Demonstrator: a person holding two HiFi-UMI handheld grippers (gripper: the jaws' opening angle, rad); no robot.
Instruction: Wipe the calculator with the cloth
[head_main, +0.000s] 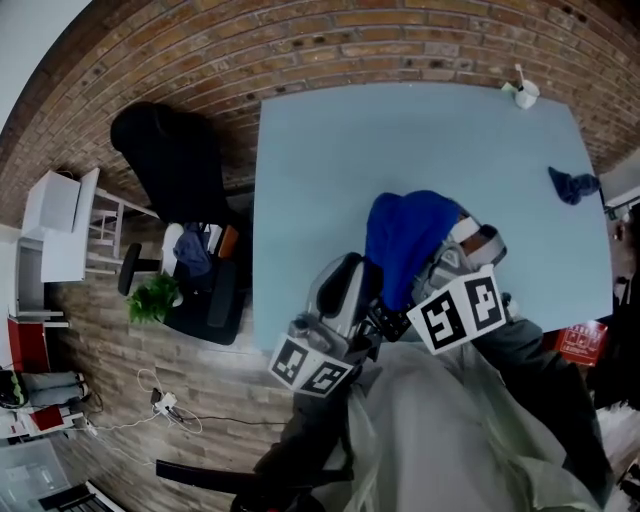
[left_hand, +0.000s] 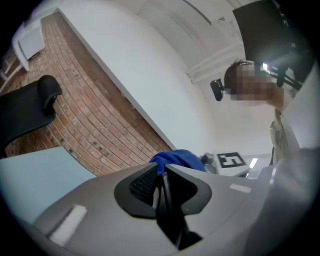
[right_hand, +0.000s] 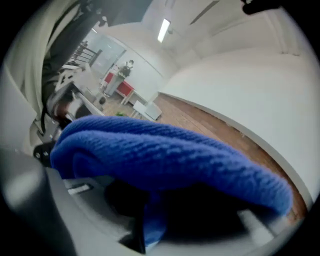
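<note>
The cloth (head_main: 405, 235), bright blue and knitted, is seen near the middle of the head view, over the pale blue table (head_main: 330, 160). It is draped across the tip of the right gripper (right_hand: 165, 200), which is found at 4 o'clock of the cloth in that view. In the right gripper view the jaws are drawn in on the cloth. One fold hangs down into the narrow gap between them, and the rest is heaped over the tips so that they are covered.

The left gripper (left_hand: 160, 170) is placed at 7 o'clock of the cloth in the head view. Its jaws are brought nearly together on a thin dark slab seen edge-on, which is taken to be the calculator (left_hand: 169, 210). The ribbed pads are pressed against both of its faces. From these jaws the cloth is seen just beyond, at 12 o'clock, and the right gripper's marker cube (left_hand: 231, 160) at 2 o'clock. The calculator is thus held off the table between the two grippers, at 6 o'clock of the cloth in the head view, where little of it can be made out.

On the table a small dark blue rag (head_main: 573, 185) is seen at 3 o'clock near the edge. A small white thing (head_main: 523, 94) is set at the far corner, at 1 o'clock. Off the table, on the brick-patterned floor (head_main: 300, 40), a black chair (head_main: 170, 160) is seen at 10 o'clock and a green plant (head_main: 155, 297) at 9 o'clock. A pale sleeve (head_main: 440, 430) is shown at 6 o'clock.
</note>
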